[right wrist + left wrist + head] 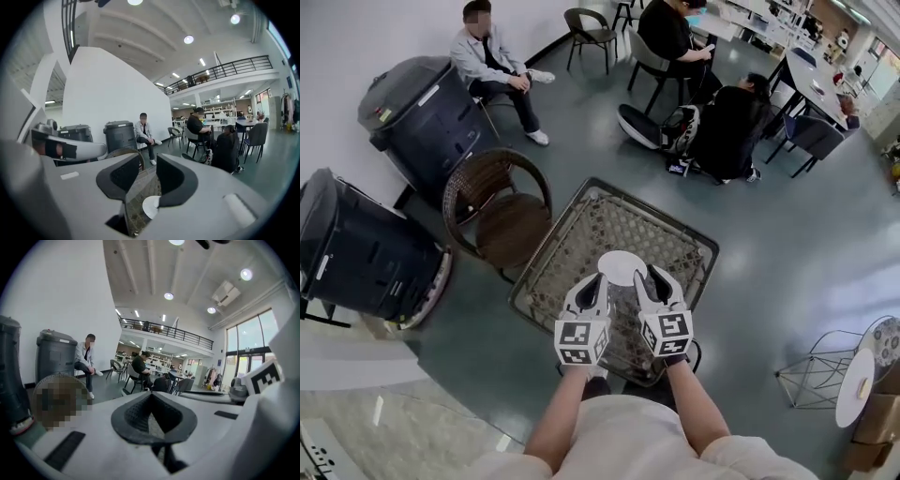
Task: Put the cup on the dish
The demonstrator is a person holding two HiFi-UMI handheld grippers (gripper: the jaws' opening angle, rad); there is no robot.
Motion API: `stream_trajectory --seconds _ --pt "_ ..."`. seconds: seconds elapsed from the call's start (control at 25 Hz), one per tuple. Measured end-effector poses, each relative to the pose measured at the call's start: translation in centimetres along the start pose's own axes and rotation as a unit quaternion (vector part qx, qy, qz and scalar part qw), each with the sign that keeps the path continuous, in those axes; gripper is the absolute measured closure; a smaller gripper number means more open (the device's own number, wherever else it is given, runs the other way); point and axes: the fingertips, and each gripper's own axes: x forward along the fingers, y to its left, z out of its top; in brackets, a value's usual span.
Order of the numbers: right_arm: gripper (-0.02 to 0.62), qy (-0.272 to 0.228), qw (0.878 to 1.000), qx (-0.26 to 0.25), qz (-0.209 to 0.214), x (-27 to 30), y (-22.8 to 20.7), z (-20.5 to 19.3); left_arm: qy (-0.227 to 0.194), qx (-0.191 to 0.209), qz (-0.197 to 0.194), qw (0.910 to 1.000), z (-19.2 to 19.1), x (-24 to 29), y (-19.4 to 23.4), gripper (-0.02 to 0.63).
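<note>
Left gripper (598, 278): held level over the table, its curved dark pads meeting at the tips, a hollow between them and nothing in it. Right gripper (652, 277): just beside the left, jaws parted with a clear gap, gripping nothing. Each carries its marker cube, left (581, 342) and right (667, 333), nearest the person holding them. Below the tips: a square table (546, 246) with a woven lattice top in a dark frame. On it, near the edge closest to the grippers, a dish (622, 265): white, round, flat, with nothing visible on it. Around the table: grey floor (769, 244); a brown wicker chair (502, 220) touching the table's left corner; two dark bins, one (422, 117) against the white wall and one (361, 248) nearer. One person (492, 61) sits by the wall, and others sit or crouch at the desks (675, 37) further off. A wire side-table (820, 370) stands well apart to the right. The head view alone shows the layout from above. The left gripper view shows only a sliver of weave through the hollow between the pads, but adds the ceiling lights, a mezzanine railing (164, 331) and tall windows (246, 348). The right gripper view shows the dish (150, 206) on the weave through the gap between its jaws.
</note>
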Motion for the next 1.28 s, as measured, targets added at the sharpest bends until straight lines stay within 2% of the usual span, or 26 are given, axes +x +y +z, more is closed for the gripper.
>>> stream_trajectory --seconds 0.08,0.12,0.28,0.36,0.44,0.52,0.64,0.84,1.04,1.28 --pt "0.509 -0.022 1.0 -0.001 0.002 -1.0 1.1 2.2 -0.01 -0.022 -0.007 0.9997 1.8 -0.4 -0.3 0.603" --pt "0.525 -0.032 0.999 -0.006 0.004 -1.5 1.8 3.1 -0.016 -0.021 -0.015 0.9995 2.7 -0.5 -0.6 0.603" --pt "0.568 -0.066 0.998 -0.012 0.002 -3.6 3.7 5.9 -0.035 0.037 -0.039 0.998 4.9 -1.5 -2.8 0.603" --pt "0.595 -0.079 0.997 -0.008 -0.003 -4.6 4.0 6.6 -0.05 0.073 -0.031 0.9956 5.7 -2.1 -3.7 0.603" --pt "0.595 -0.083 0.996 -0.013 -0.006 -5.3 4.2 7.0 -0.068 0.091 -0.011 0.9935 6.5 -2.9 -4.0 0.603" --pt "0.597 -0.074 0.997 -0.023 -0.018 -5.7 4.3 6.8 -0.078 0.093 -0.002 0.9926 6.9 -3.6 -3.9 0.603" --pt "0.597 -0.064 0.997 -0.027 -0.036 -6.4 3.8 6.5 -0.078 0.089 -0.014 0.9929 6.5 -4.1 -4.3 0.603" --pt "0.597 -0.076 0.995 -0.031 -0.054 -6.8 3.0 7.7 -0.076 0.085 -0.034 0.9929 6.1 -4.3 -4.7 0.603" --pt "0.596 -0.094 0.992 -0.035 -0.071 -8.0 2.2 9.3 -0.092 0.089 -0.04 0.991 7.2 -4.5 -4.9 0.603" --pt "0.597 -0.067 0.995 -0.03 -0.072 -8.6 2.2 6.3 -0.08 0.083 -0.053 0.9919 5.6 -4.7 -5.5 0.603"
